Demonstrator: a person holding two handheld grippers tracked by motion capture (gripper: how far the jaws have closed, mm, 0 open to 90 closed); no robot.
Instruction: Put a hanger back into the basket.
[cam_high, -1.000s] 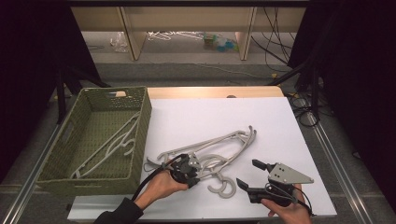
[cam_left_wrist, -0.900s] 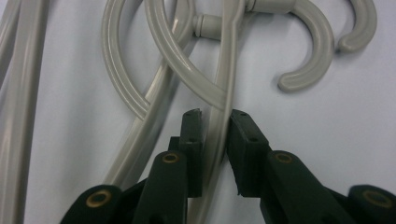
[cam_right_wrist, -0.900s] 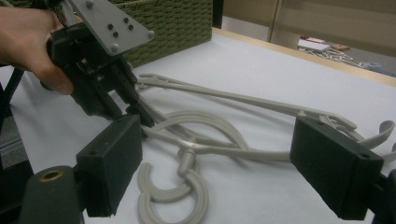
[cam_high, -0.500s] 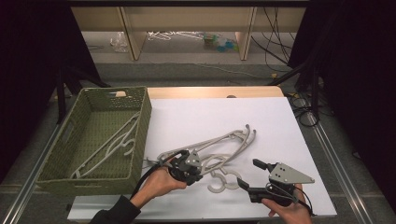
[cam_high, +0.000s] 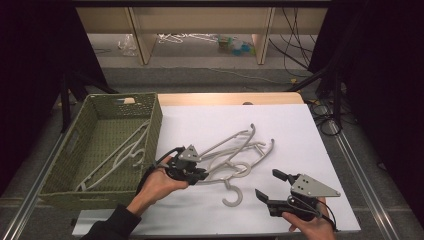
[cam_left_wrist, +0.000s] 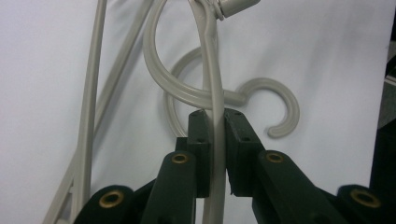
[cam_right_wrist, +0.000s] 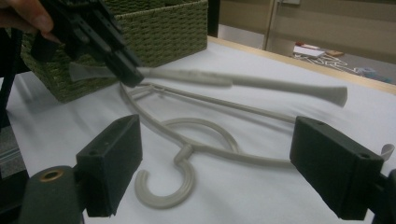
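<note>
A: What is being gripped by the left gripper (cam_high: 200, 176)?

B: A pale grey plastic hanger (cam_left_wrist: 211, 88) is being pinched between its black jaws, which are pressed tight against the thin bar, as is seen in the left gripper view. In the right gripper view the same hanger is being held off the white table sheet (cam_high: 300, 130), one flared end (cam_right_wrist: 334, 94) jutting out to the side.

A: And where is that being done?

B: Near the front of the table, just beside the green woven basket (cam_high: 95, 112). More hangers are lying in a loose tangle on the sheet under and beyond the gripped one; a second hanger's hook (cam_high: 232, 192) is being left flat on the sheet, between the two grippers.

A: How is the right gripper (cam_high: 275, 189) being held?

B: It is being held low at the front right, jaws spread wide with nothing between them, pointed toward the tangle.

A: Is anything being kept in the basket?

B: One more hanger (cam_high: 122, 155) is lying slantwise on its floor.
</note>
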